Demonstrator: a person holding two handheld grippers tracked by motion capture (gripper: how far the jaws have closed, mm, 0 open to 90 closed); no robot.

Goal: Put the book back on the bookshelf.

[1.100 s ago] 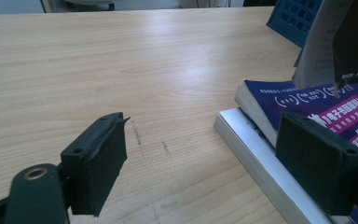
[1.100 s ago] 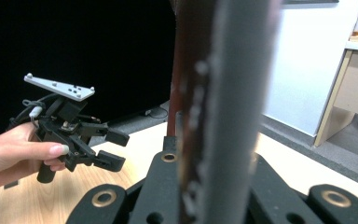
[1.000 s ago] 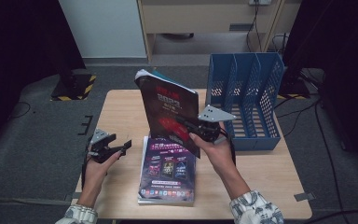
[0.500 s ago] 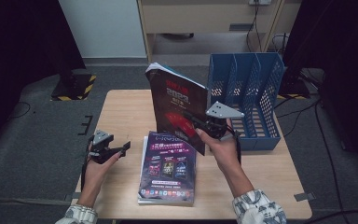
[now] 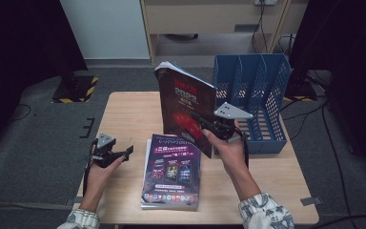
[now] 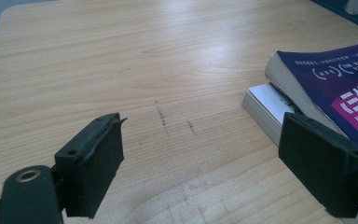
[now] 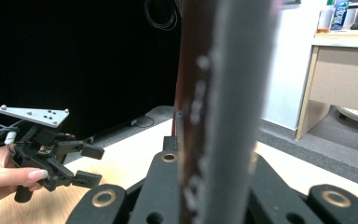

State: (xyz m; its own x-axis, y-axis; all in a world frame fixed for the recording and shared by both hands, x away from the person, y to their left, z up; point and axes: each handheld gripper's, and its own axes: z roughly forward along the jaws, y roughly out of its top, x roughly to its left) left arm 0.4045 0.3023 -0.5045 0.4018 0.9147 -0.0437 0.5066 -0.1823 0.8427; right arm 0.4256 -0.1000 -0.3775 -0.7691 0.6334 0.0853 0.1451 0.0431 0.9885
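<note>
Grippers first, seen from the high view. The right gripper (image 5: 208, 128) is shut tight on a dark book (image 5: 187, 112). It pinches the book near the bottom edge and holds it standing up in the air, above the table (image 5: 124, 114). The red and black cover faces the person. Just behind the book, to the right, stands a blue file rack (image 5: 255, 95). The left gripper (image 5: 119, 153) sits low at the left side of the table with its jaws wide apart and nothing in them. Beside it, near but not touching, lies a stack of purple books (image 5: 171, 174), flat on the table.

From the left gripper view, the two black pads (image 6: 93, 163) stand far apart over bare wood. Nothing is between them. The stack of purple books (image 6: 317, 88) lies at the right, close to the right pad.

From the right gripper view, the dark book (image 7: 214, 102) stands straight up between the jaws, edge on, very close and blurry. The jaws press on it from both sides. Farther off at the left, a hand holds the left gripper (image 7: 91, 164), open and empty.
</note>
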